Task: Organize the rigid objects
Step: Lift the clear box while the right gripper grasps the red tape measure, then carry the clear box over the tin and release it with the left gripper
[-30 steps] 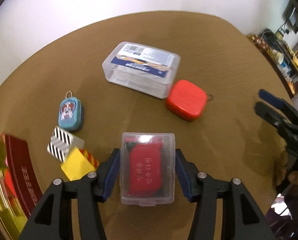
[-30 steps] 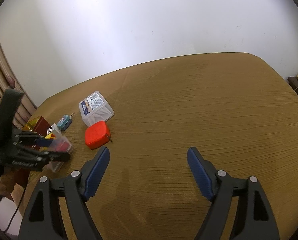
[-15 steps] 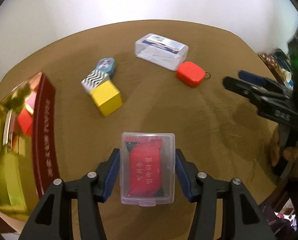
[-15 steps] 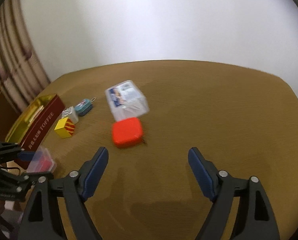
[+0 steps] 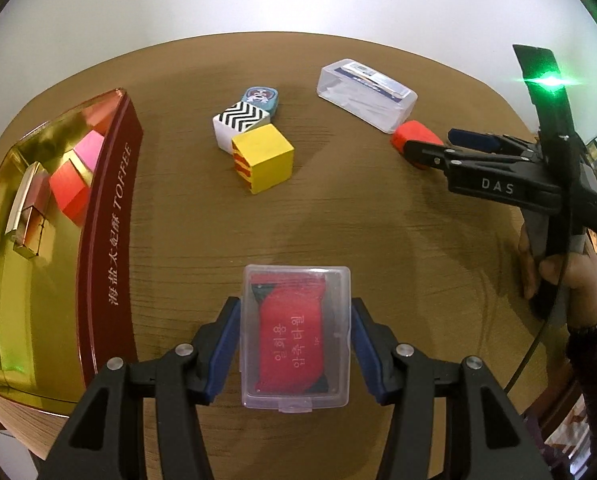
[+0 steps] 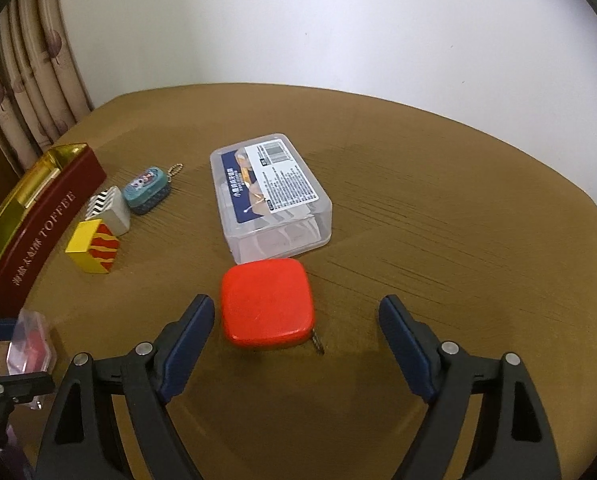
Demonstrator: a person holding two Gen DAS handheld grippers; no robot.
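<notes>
Right claw [image 6: 292,350] now nearer red case [image 6: 267,304] | keyring mostly hidden

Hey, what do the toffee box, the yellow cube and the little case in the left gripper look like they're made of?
Toffee box: looks like metal tin, with a mirror-like gold inside that reflects its contents and glossy maroon walls.
Yellow cube: probably painted wood, matte with crisp edges; not certain.
Little case: clear hard plastic, since the red packet inside shows through. The left gripper is clamped on it.
</notes>
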